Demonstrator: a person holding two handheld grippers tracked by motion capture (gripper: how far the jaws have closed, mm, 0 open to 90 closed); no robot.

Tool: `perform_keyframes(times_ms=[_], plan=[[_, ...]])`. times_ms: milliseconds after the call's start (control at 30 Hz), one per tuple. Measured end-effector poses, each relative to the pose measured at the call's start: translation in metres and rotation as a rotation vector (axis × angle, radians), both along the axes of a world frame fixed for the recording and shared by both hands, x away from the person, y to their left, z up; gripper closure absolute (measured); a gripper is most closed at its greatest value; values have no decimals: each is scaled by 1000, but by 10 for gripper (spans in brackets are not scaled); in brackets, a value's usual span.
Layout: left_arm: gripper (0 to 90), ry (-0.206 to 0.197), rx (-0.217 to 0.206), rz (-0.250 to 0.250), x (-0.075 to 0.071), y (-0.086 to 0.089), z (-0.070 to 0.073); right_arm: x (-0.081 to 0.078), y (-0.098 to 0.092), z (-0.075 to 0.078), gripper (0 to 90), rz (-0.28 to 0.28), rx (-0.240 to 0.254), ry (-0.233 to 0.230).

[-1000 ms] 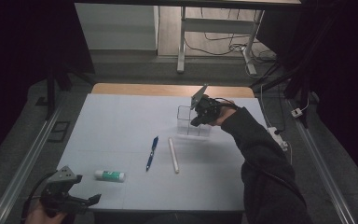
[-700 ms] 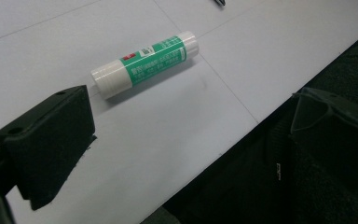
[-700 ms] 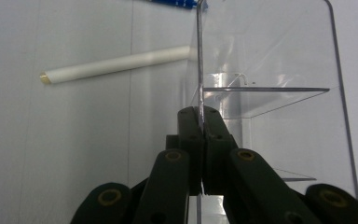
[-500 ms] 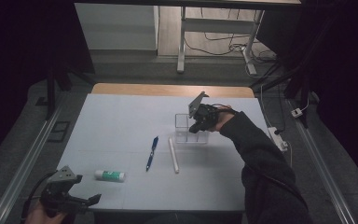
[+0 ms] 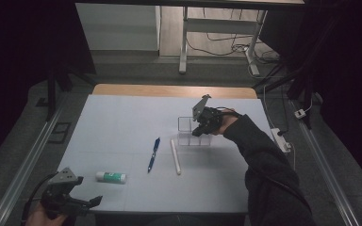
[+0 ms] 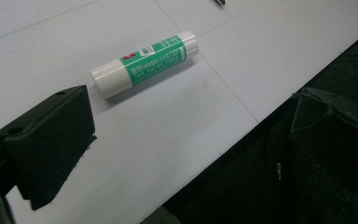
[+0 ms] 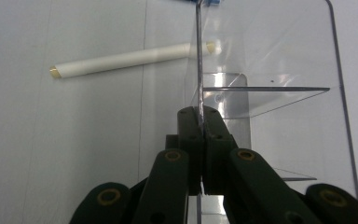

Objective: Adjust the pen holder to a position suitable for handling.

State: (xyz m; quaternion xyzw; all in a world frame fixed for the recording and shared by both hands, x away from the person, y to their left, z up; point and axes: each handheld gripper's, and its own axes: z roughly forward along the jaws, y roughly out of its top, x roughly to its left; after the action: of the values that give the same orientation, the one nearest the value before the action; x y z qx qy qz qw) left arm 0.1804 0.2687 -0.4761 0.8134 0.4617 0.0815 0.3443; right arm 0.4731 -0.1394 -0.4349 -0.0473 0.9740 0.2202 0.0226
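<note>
- The white tabletop (image 5: pixel 122 122) carries everything.
- A clear plastic organizer (image 5: pixel 195 132) stands near its far right side.
- The right tongs (image 7: pixel 199 116) are clamped on the organizer's side wall.
- The left tongs (image 5: pixel 92 202) gape wide, empty, at the near left edge.
- A white tube (image 5: pixel 175 156), a glue stick (image 6: pixel 144 63) and a blue pen (image 5: pixel 153 154) lie loose.

Clear organizer (image 5: pixel 195 132) prob. slightly nearer
</note>
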Motion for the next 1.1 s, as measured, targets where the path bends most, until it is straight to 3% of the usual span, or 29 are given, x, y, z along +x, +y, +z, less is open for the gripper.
perform_keyframes(times_ms=[200, 367, 400, 500, 700, 767, 833, 1100], plan=[[0, -1, -1, -1, 0, 0, 0, 0, -1, -1, 864, -32, 17, 2], [0, -9, 0, -2, -1, 0, 1, -1, -2, 1, 792, -56, 31, 20], [0, -11, 2, -2, -1, 0, 1, -3, -2, 0, 770, -66, 58, 26], [0, -18, 4, -4, -2, 0, 1, -5, -4, 3, 691, -90, 57, 16], [0, -29, -25, -4, -2, 3, 2, -10, -8, 12, 591, -204, 105, 19], [0, -32, -30, -3, -2, 4, 2, -11, -9, 13, 573, -218, 115, 9], [0, -45, -40, 4, -2, 5, 2, -16, -13, 16, 523, -278, 139, 9], [0, -71, -65, -13, -3, 7, 3, -33, -24, 24, 361, -370, 205, -26]])
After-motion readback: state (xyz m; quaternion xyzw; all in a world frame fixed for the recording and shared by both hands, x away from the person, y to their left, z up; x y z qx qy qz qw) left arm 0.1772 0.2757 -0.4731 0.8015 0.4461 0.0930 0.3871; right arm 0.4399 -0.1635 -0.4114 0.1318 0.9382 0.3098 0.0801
